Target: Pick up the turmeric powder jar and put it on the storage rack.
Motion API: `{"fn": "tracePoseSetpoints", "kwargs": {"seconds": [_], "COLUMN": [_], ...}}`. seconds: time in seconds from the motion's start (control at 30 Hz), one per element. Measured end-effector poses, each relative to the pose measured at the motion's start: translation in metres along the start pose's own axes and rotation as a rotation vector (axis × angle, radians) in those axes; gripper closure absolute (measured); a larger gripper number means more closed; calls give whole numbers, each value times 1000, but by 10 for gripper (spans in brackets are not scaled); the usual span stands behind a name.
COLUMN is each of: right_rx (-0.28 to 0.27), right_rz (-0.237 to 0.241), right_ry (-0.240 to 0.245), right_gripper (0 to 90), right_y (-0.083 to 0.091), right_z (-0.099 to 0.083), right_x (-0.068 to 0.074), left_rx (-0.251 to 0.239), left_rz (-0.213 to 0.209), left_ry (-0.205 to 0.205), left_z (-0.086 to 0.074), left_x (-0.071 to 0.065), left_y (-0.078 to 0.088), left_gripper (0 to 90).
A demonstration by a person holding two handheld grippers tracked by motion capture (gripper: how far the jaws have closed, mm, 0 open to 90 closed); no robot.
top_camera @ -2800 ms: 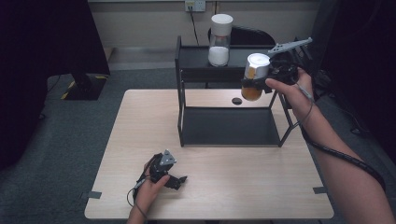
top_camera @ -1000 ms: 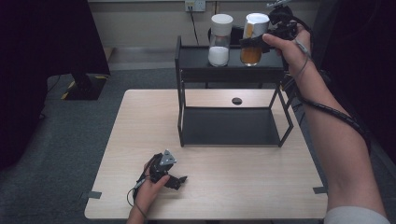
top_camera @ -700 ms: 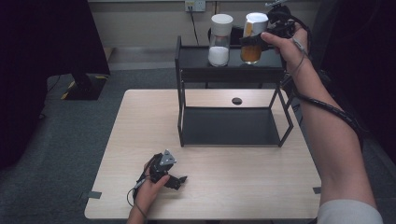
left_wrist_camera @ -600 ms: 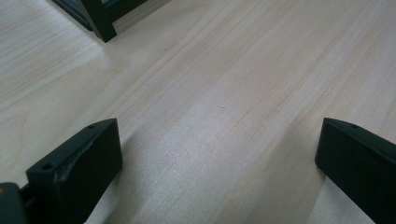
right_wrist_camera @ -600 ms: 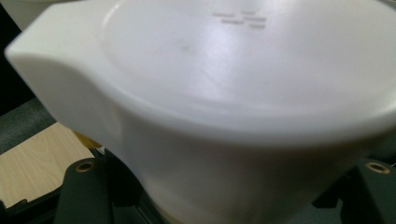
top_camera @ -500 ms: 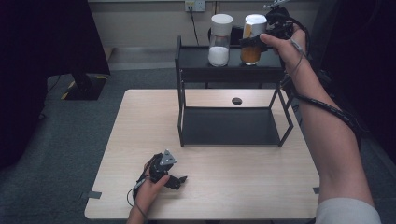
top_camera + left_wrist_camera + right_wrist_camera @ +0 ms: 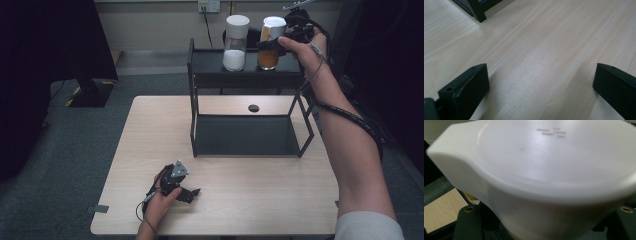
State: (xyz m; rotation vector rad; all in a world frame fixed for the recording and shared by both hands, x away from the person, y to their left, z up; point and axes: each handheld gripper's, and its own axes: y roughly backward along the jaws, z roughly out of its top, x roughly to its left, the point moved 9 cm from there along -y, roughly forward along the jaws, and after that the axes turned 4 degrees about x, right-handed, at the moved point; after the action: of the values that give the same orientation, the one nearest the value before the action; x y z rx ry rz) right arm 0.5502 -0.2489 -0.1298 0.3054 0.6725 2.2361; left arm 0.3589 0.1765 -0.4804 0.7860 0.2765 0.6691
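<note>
right gripper (image 7: 274, 44): clamped on the orange jar (image 7: 269, 52), jaws on either side just under its white lid (image 7: 544, 157)
orange jar: on or just touching the top of the black shelf (image 7: 210, 75), right next to the white jar (image 7: 235, 42); contact with the shelf not clear
left gripper (image 7: 186, 192): resting on the table (image 7: 250, 200), jaws spread wide, nothing between them
risk 1: letting go before the base sits flat, jar tips or drops off the shelf
risk 2: pulling back skewed drags the lid, knocks the white jar
risk 3: jar near the back right edge, a small nudge could send it over
</note>
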Motion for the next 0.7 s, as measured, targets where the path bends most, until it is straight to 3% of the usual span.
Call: {"fn": "tracePoseSetpoints", "kwargs": {"seconds": [0.3,0.43,0.6,0.7], "right_rx": [-18,-12,-8,-9], "right_rz": [-1,-7,-17,-27], "right_ry": [-1,5,0,-4], "right_gripper": [286,235,93,65], "right_y": [0,-2,-3,-1], "right_z": [-4,-5,-7,-9], "right_x": [1,3,5,7], "left_rx": [0,0,0,0], "left_rz": [0,0,0,0], "left_ry": [0,0,0,0], "left_z": [0,0,0,0], "left_x": [0,0,0,0], "left_y": [0,0,0,0], "left_gripper": [0,0,0,0]}}
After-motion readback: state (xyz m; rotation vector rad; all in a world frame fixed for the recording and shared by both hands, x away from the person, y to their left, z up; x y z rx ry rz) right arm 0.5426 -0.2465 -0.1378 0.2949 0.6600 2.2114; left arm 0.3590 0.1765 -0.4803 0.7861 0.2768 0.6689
